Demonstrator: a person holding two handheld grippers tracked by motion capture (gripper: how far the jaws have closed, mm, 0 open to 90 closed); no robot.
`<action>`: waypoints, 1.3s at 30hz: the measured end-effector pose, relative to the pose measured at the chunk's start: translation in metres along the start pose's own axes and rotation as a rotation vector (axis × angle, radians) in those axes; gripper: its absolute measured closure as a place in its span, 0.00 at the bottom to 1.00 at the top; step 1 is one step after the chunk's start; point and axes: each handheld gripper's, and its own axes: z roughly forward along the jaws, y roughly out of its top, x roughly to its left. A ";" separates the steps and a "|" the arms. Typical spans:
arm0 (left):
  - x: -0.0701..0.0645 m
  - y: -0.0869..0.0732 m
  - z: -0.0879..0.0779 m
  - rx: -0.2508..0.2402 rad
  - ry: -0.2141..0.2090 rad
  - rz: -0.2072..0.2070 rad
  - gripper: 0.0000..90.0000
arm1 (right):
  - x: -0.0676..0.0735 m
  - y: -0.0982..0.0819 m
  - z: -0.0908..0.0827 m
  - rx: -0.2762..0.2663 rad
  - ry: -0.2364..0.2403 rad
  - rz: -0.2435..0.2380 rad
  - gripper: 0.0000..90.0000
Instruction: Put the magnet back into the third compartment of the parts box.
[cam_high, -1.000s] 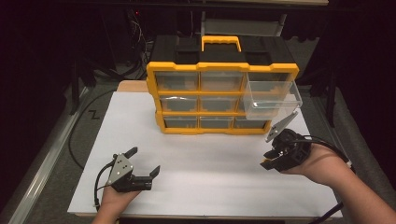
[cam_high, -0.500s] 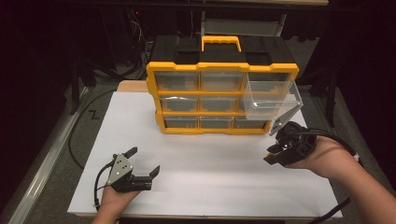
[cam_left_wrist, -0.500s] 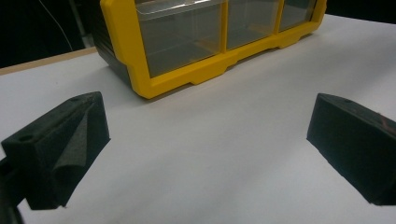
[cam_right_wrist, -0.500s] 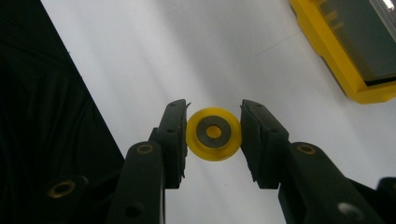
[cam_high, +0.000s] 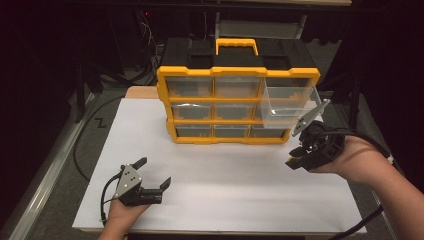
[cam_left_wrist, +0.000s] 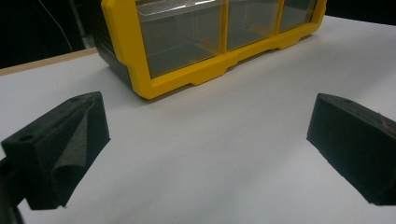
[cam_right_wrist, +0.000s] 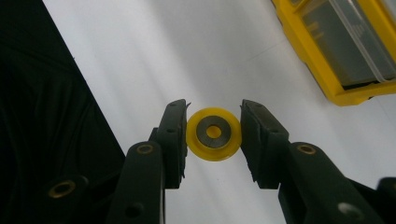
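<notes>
A small yellow wheel with a grey hub sits between the jaws of my right gripper, which is shut on its rim. The right gripper hangs above the white table top at the right, just below and in front of a clear drawer pulled out of a yellow and black drawer cabinet. My left gripper rests low at the front left of the table, open, with only bare table between its jaws. The cabinet's lower left corner stands beyond it.
The white table top stretches between the two hands. The cabinet holds three rows of clear drawers; the others are pushed in. Cables trail from both grippers, and a dark floor and a metal rail lie to the left.
My right hand has lifted the yellow wheel a little, up toward the pulled-out drawer. The left gripper has kept still.
</notes>
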 end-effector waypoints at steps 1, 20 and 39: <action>0.000 0.000 0.000 0.000 0.000 0.000 0.00 | 0.000 0.001 -0.002 0.000 -0.001 0.002 0.72; 0.000 0.000 0.000 0.001 0.000 0.000 0.00 | -0.003 0.013 -0.030 -0.011 -0.011 -0.011 0.72; 0.000 0.000 -0.001 0.002 -0.002 0.002 0.00 | -0.007 0.026 -0.061 -0.019 -0.036 -0.015 0.72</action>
